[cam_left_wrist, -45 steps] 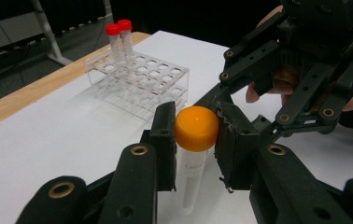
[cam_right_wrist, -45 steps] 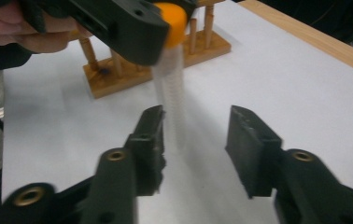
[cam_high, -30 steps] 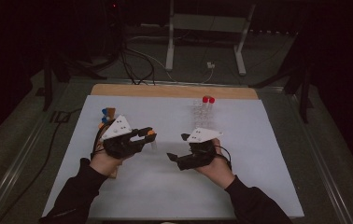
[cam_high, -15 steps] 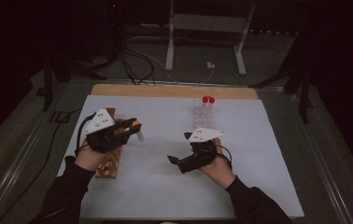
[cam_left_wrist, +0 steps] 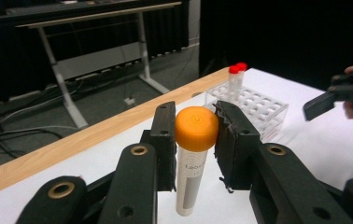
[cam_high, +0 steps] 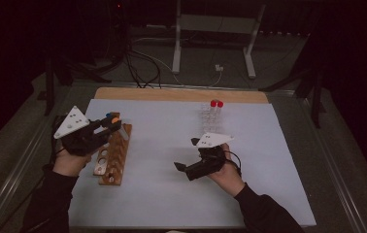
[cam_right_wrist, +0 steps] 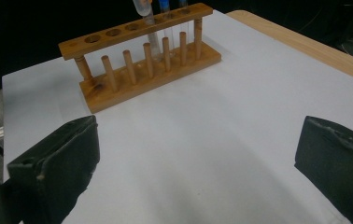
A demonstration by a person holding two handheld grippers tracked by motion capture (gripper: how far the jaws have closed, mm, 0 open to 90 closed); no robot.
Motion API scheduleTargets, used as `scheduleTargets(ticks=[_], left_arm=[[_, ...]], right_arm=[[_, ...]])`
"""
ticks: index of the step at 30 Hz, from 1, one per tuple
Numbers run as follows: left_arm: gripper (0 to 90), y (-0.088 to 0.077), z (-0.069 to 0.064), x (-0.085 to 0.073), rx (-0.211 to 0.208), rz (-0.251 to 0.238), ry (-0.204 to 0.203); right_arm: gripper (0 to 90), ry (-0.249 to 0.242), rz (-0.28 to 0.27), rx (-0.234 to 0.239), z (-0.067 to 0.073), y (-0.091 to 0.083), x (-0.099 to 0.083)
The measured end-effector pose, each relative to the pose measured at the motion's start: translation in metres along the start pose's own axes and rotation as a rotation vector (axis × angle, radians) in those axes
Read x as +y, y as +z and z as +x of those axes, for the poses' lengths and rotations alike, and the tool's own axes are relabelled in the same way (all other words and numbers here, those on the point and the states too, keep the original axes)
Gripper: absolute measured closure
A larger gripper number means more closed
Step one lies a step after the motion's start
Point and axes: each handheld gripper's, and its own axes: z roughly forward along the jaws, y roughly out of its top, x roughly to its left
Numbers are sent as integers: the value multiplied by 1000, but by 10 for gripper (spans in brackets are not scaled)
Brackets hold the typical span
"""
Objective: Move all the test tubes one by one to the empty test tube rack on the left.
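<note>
Orange-capped tube point(cam_left_wrist: 194, 158) is clamped upright between the left gripper's point(cam_left_wrist: 194, 140) jaws, above the wooden rack point(cam_high: 113, 154) at nine o'clock. That rack holds other tubes at its far end. Right gripper point(cam_right_wrist: 198, 158), jaws wide apart, holds nothing. At one o'clock, a clear rack point(cam_high: 209, 114) holds two red-capped tubes point(cam_high: 216, 104).

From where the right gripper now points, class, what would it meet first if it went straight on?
Probably the wooden rack: it stands ahead of the open right gripper, with bare white sheet between, though depth is unclear.
</note>
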Motion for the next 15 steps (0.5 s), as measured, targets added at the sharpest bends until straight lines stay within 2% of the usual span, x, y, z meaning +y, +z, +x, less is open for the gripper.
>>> scheduleTargets(ticks=[7, 11, 15], left_arm=[[713, -10, 13, -10, 50, 13, -19], [713, -13, 18, -16, 91, 28, -6], [713, -15, 23, -24, 107, 45, -19]], right_arm=[[0, -3, -12, -6, 0, -2, 0], [1, -14, -18, -15, 1, -3, 1], [1, -14, -20, -11, 1, -3, 1]])
